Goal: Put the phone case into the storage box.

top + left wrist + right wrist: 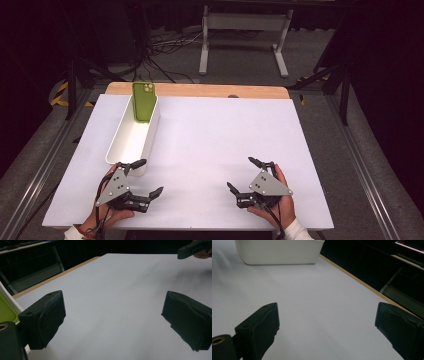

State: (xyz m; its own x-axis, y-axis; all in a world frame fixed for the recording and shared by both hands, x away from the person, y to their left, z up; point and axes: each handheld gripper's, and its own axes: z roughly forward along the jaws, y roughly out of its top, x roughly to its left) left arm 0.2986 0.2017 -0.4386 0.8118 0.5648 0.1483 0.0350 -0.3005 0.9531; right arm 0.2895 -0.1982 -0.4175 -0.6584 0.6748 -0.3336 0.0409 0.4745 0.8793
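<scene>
A green phone (144, 101) stands upright in the far end of a long white bin (125, 145) on the left of the white table. My left gripper (150, 176) rests near the bin's near end, jaws wide apart with nothing between them; in the left gripper view its gripper (113, 315) frames bare table, with the bin's rim (10, 302) and a green patch at the left edge. My right gripper (241, 173) sits at the front right, open and empty. The right gripper view shows its gripper (327, 322) over bare table, with the bin (279, 251) farther off.
The white table top (225, 135) has a wooden strip (210, 90) along its far edge. A white metal stand (245, 30) and cables lie on the floor beyond. One jaw of the right gripper (192, 250) shows at the top right of the left gripper view.
</scene>
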